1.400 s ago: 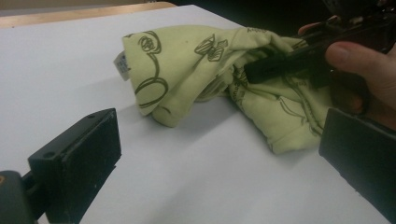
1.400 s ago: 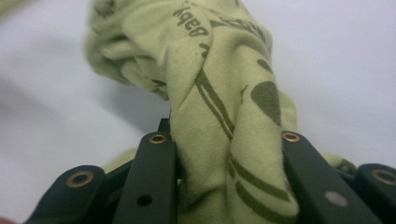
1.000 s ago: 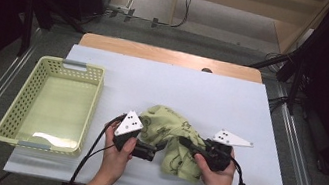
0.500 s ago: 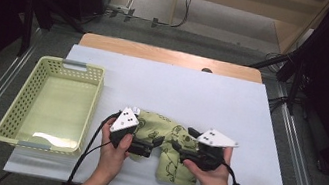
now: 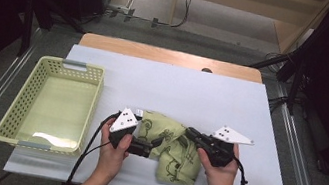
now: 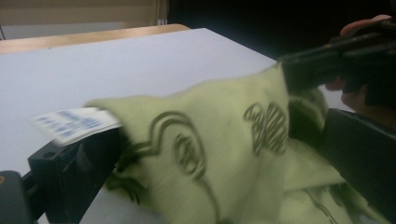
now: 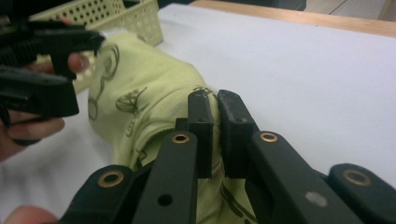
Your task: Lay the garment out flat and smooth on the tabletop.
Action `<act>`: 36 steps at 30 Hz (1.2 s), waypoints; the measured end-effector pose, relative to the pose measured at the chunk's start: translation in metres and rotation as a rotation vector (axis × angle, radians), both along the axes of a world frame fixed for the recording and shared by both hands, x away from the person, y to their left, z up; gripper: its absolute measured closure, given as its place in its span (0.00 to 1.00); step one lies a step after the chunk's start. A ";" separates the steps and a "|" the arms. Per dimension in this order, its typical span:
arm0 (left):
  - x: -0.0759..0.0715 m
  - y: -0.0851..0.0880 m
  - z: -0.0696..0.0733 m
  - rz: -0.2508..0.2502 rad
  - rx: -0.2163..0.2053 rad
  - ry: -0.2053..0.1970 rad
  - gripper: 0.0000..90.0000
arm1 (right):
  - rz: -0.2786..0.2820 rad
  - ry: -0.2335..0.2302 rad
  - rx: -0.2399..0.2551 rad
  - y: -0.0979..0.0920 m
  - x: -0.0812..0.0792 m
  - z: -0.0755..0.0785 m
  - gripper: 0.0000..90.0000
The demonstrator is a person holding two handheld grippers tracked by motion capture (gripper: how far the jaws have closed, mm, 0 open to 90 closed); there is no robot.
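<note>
A light green patterned cloth (image 5: 175,155) lies bunched near the front of the white table top (image 5: 193,92). My right gripper (image 5: 190,134) reaches in from the right; in the right gripper view its jaws (image 7: 215,112) have just been closing and now pinch a raised fold of the cloth (image 7: 140,93). My left gripper (image 5: 153,147) lies at the cloth's left edge. In the left gripper view its jaws (image 6: 215,163) stand wide apart, with the cloth (image 6: 201,130) and its white label (image 6: 74,122) draped between and over them. The right gripper (image 6: 327,51) shows beyond the fold.
A pale yellow perforated basket (image 5: 22,114) stands on the left side of the table, also behind the left hand (image 7: 116,18). Bare white surface stretches behind and to the right of the cloth. Cables trail from both grippers off the front edge. A wooden strip (image 5: 168,55) borders the far edge.
My right gripper moved left from the cloth's right side onto the cloth and closed on a fold. The cloth is now bunched narrower. The left gripper has stayed put.
</note>
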State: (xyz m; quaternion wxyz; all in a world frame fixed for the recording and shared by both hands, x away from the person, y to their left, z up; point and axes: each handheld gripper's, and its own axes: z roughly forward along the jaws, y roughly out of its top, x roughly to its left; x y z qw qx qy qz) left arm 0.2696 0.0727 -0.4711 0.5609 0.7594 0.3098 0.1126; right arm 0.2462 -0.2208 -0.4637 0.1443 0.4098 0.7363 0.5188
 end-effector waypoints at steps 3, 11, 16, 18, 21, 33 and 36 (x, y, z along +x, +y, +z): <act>0.001 -0.001 -0.002 0.000 0.003 0.006 0.00 | -0.036 0.017 0.043 -0.021 0.003 -0.001 0.91; 0.000 -0.005 -0.006 -0.013 0.011 0.018 0.00 | -0.200 0.058 0.020 -0.075 0.010 -0.016 0.91; -0.001 -0.008 -0.008 -0.020 0.018 0.022 0.00 | -0.290 0.133 0.002 -0.102 0.016 -0.035 0.91; -0.001 -0.009 -0.008 -0.021 0.022 0.022 0.00 | -0.330 0.176 -0.034 -0.110 0.018 -0.042 0.91; -0.002 -0.011 -0.010 -0.028 0.026 0.028 0.00 | -0.360 0.210 -0.043 -0.117 0.020 -0.046 0.85; -0.017 -0.043 -0.018 -0.103 0.059 0.037 0.00 | -0.190 0.033 -0.162 -0.062 0.015 -0.014 0.24; -0.023 -0.053 -0.021 -0.124 0.063 0.053 0.00 | -0.189 0.045 -0.212 -0.047 0.021 -0.022 0.25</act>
